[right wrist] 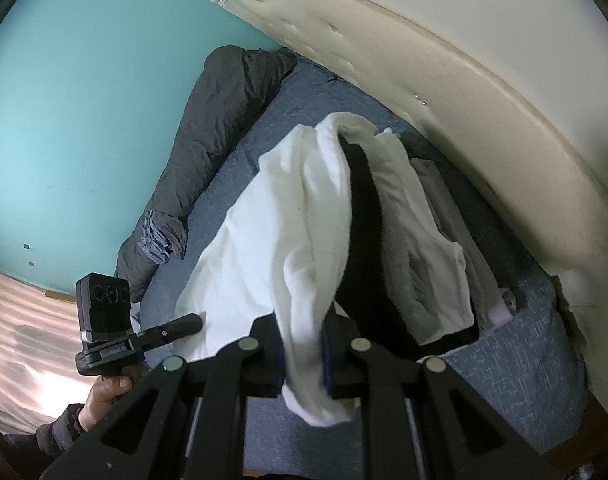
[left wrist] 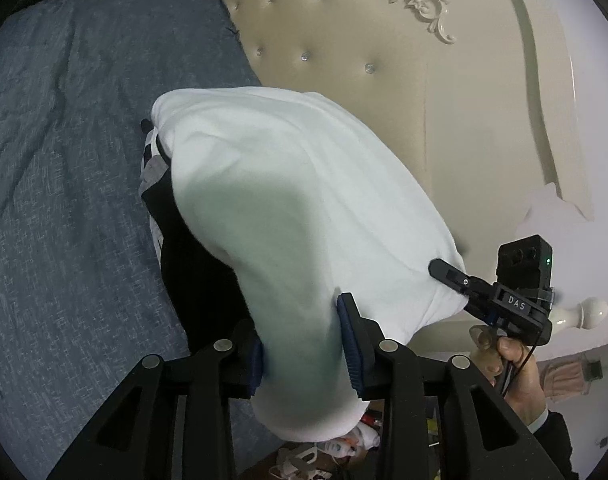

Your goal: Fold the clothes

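white garment [left wrist: 288, 200] hangs between your two claws over the blue bedspread [left wrist: 64, 160], long axis running from the grips away toward the headboard [left wrist: 344, 40]. left gripper [left wrist: 304, 344] pinches one bunched end, right gripper [right wrist: 304, 356] pinches the other, level with each other; lay it ahead.

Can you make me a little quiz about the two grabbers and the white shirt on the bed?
1. True or false: both grabbers are pinching the white garment.
2. What colour is the bedsheet under the clothes? A) red B) blue C) yellow
3. Fill in: the padded cream thing beside the bed is the ____.

Key:
1. True. The left gripper and the right gripper each have white cloth between their pads.
2. B, blue.
3. Headboard.
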`<state>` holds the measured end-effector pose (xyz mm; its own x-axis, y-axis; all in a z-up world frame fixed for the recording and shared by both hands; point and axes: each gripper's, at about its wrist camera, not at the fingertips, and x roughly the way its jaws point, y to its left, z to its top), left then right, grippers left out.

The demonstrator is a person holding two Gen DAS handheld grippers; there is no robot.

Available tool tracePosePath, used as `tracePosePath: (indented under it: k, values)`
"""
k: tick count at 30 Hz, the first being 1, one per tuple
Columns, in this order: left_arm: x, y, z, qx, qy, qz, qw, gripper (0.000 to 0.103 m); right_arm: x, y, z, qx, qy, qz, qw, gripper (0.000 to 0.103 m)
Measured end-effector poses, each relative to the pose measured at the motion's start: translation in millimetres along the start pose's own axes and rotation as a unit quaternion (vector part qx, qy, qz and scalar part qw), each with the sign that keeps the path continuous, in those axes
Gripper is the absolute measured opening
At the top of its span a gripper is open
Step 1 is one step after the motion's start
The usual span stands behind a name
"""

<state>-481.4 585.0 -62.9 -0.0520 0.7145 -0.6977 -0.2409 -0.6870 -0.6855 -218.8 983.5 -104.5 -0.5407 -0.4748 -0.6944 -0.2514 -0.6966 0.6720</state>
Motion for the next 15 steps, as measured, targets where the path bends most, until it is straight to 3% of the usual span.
tracePosePath:
  k: [7,11,15]
  values:
    - [-21,1,5,0.003,-0.021,0.01,0.9997,0.036,-4,-1,-4,-0.03,0.001,-0.017,0.999,0.013]
    - [-35,-3,17,0.031,-0.05,0.029,0.9978,0.036,-9,6,-4,-0.053,0.002,-0.047,0.997,0.017]
    - [-26,-15,21,0.074,-0.046,0.038,0.9955,0.035,-13,15,-4,-0.073,-0.008,-0.07,0.995,0.017]
